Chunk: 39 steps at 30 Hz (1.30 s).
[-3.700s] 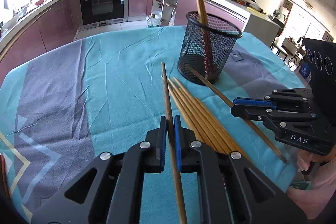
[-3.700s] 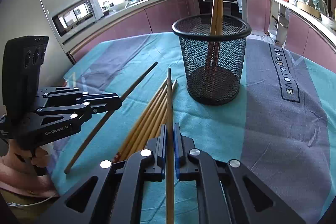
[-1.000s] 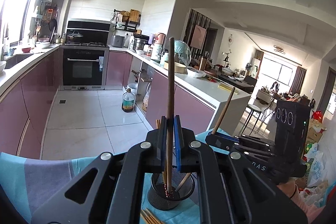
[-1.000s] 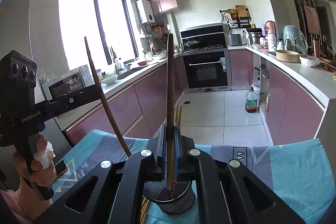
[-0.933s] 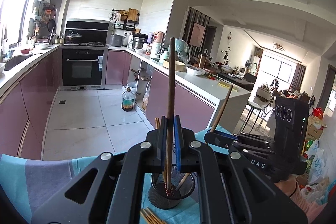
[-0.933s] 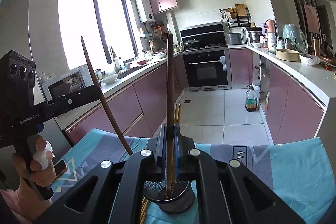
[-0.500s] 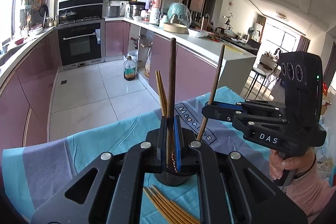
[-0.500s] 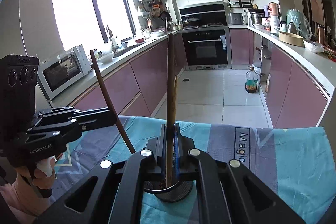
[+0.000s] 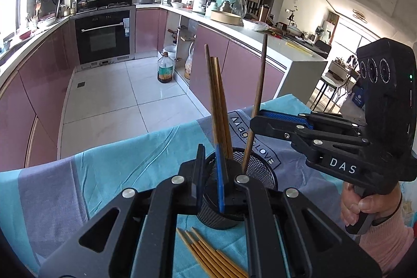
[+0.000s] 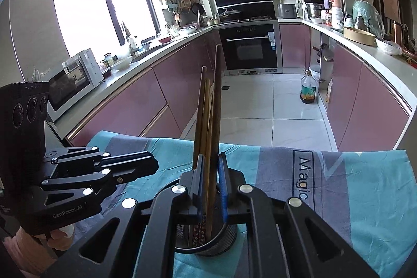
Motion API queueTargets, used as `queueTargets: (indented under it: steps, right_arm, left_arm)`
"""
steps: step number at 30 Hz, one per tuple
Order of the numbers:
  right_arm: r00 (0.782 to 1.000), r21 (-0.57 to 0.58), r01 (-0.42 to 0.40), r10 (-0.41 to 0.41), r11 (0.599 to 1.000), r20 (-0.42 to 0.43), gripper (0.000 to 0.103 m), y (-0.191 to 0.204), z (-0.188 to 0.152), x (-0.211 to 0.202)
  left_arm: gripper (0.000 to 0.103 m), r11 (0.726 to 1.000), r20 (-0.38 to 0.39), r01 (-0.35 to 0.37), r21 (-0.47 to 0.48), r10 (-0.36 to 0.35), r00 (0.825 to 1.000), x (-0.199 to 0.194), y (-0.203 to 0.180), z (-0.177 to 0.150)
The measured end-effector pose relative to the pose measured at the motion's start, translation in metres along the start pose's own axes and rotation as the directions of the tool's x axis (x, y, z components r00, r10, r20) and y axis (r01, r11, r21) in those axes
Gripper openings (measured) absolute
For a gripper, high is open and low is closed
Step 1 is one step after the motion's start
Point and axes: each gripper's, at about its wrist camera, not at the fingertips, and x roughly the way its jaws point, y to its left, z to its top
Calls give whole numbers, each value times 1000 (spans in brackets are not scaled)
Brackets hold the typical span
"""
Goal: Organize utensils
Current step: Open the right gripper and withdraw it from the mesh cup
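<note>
A black mesh cup (image 9: pixel 260 173) stands on the teal and grey cloth, right behind my left gripper (image 9: pixel 209 147). Three brown chopsticks (image 9: pixel 216 95) lean in it. The left jaws are close together with nothing between them. From the right wrist view the left gripper (image 10: pixel 156 163) sits left of the cup (image 10: pixel 224 236) and holds nothing. My right gripper (image 10: pixel 211 155) hangs over the cup with its jaws opening. A dark chopstick (image 10: pixel 218 95) stands loose between the pads. That chopstick (image 9: pixel 260 74) runs through the right gripper (image 9: pixel 254 119), its lower end inside the cup.
Several pale chopsticks (image 9: pixel 208 254) lie on the cloth (image 9: pixel 130 168) in front of the cup. The table's far edge drops to the tiled kitchen floor (image 9: pixel 117 95). A hand (image 9: pixel 365 207) holds the right gripper's handle.
Both grippers came down toward the cup. The left gripper's chopstick has left its jaws and now leans in the cup. The right jaws have widened a little around their chopstick.
</note>
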Motion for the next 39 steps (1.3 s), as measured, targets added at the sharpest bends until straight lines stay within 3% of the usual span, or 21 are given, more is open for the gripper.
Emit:
queueTargets:
  steps: [10,15,20,26,31,39]
  right_arm:
    - [999,-4,14,-14,1000,34,13,1,-3,-5]
    - [998,-17,-22,23,1000,60,15,5,-13,-27]
    - [995,-84,-65,71,994,73,26,20,-32,-55]
    - [992,-119,-118,111,986,-65,27,34,-80,-49]
    - [970,-90,-143,122,986,-209,27,40,-121,-23]
    - [951,-81,-149,120,986,-284,27,51,-146,-10]
  left_arm:
    - [23,998,72,-47,-38,49,996,-21,12,-22]
    - [32,997,106,-73,-19,75,992,-38,13,-39]
    - [41,997,111,-81,-9,82,990,-51,14,-62]
    - [45,996,59,-86,0,86,995,-54,9,-96]
    - [45,997,-19,-76,-8,75,997,-42,10,-124]
    - [46,998,-134,-64,-25,60,989,-19,8,-167]
